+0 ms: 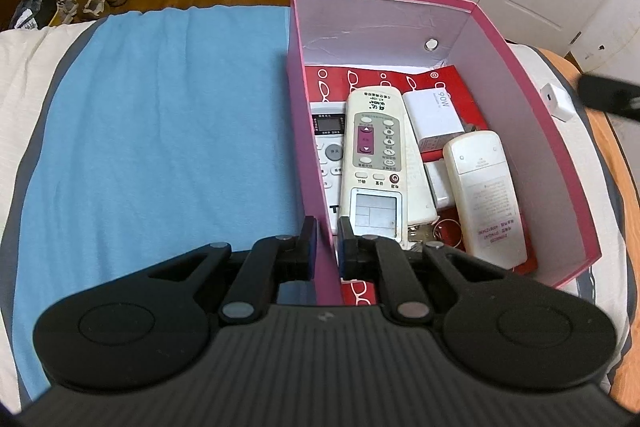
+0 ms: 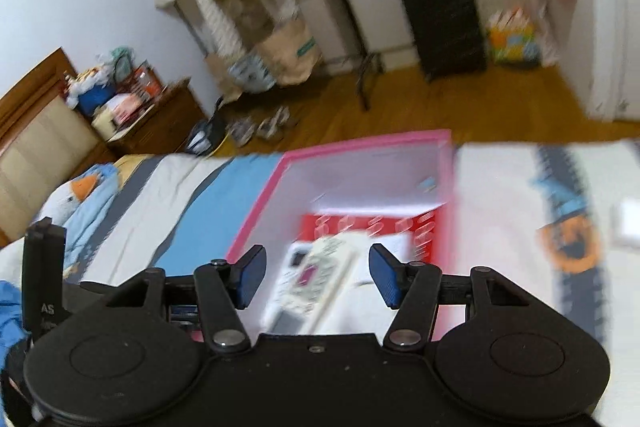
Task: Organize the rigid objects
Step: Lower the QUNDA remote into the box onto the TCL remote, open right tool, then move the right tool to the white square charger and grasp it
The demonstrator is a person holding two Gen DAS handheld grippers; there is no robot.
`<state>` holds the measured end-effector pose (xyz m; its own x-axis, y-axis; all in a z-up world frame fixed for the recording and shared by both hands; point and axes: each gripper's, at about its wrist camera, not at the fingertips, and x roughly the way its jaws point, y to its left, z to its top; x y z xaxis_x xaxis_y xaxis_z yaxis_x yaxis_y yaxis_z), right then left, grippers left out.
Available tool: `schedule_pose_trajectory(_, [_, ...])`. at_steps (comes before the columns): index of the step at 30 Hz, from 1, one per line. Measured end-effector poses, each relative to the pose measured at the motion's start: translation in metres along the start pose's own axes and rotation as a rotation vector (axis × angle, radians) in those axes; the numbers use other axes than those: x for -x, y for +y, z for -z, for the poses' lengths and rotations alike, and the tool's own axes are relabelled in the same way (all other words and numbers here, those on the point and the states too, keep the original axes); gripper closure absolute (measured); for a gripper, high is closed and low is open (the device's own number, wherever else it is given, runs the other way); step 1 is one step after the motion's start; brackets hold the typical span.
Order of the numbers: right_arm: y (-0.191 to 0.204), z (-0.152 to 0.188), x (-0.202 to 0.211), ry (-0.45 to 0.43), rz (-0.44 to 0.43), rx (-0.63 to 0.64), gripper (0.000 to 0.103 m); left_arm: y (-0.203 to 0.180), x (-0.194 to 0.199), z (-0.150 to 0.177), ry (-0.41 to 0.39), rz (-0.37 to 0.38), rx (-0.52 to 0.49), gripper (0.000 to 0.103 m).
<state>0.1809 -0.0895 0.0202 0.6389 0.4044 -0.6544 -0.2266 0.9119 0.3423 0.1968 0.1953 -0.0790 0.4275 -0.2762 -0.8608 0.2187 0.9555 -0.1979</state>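
A pink box point(image 1: 532, 115) stands on the bed and holds several white remotes and chargers: a long remote point(image 1: 380, 155), a smaller remote point(image 1: 330, 147) at its left, a face-down remote point(image 1: 486, 195) at the right and a 90W charger point(image 1: 430, 117). My left gripper point(image 1: 326, 241) is shut on the box's left wall near its front corner. A white adapter point(image 1: 558, 101) lies on the bed outside the box's right wall. My right gripper point(image 2: 318, 277) is open and empty above the box point(image 2: 260, 207); this view is blurred.
A blue towel point(image 1: 160, 131) covers the bed left of the box. A goose plush point(image 2: 76, 199) lies at the bedhead. The bed's wooden edge point(image 1: 616, 163) runs at the right. Shoes point(image 1: 100, 1), bags and a clothes rack stand on the floor beyond.
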Motion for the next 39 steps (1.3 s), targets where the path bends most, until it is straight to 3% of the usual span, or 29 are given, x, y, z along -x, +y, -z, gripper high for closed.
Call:
schedule_pose_trajectory(4, [-0.035, -0.002, 0.03, -0.03, 0.109, -0.028, 0.04, 0.001, 0.001, -0.001, 0.003, -0.001, 0.013, 0.094])
schedule_pose_trajectory(10, [-0.119, 0.013, 0.071, -0.061, 0.192, -0.25, 0.04, 0.002, 0.001, 0.0, -0.002, 0.001, 0.028, 0.093])
schedule_pose_trajectory(13, [-0.153, 0.022, 0.075, -0.073, 0.273, -0.321, 0.03, 0.006, 0.001, -0.001, -0.005, 0.014, 0.057, 0.093])
schedule_pose_trajectory(17, [-0.196, 0.037, 0.06, -0.012, 0.303, -0.427, 0.031, 0.009, 0.001, -0.002, -0.002, 0.032, 0.073, 0.093])
schedule_pose_trajectory(20, [-0.213, 0.042, 0.046, -0.008, 0.35, -0.395, 0.031, 0.006, 0.003, -0.002, -0.014, 0.017, 0.064, 0.093])
schedule_pose_trajectory(25, [-0.224, 0.045, 0.016, -0.072, 0.412, -0.257, 0.031, 0.003, 0.001, -0.002, -0.013, 0.007, 0.062, 0.093])
schedule_pose_trajectory(28, [-0.222, 0.047, -0.008, 0.042, 0.433, -0.19, 0.034, 0.004, -0.001, -0.002, -0.009, -0.001, 0.06, 0.093])
schedule_pose_trajectory(31, [-0.217, 0.04, -0.012, -0.001, 0.424, -0.113, 0.034, 0.006, -0.001, -0.002, -0.011, 0.01, 0.068, 0.093])
schedule_pose_trajectory(35, [-0.227, 0.021, -0.025, -0.027, 0.428, -0.107, 0.034, 0.005, -0.003, -0.003, -0.01, 0.01, 0.064, 0.093])
schedule_pose_trajectory(39, [-0.245, 0.006, -0.05, 0.042, 0.495, -0.151, 0.033, 0.004, -0.003, -0.003, -0.014, 0.002, 0.051, 0.093])
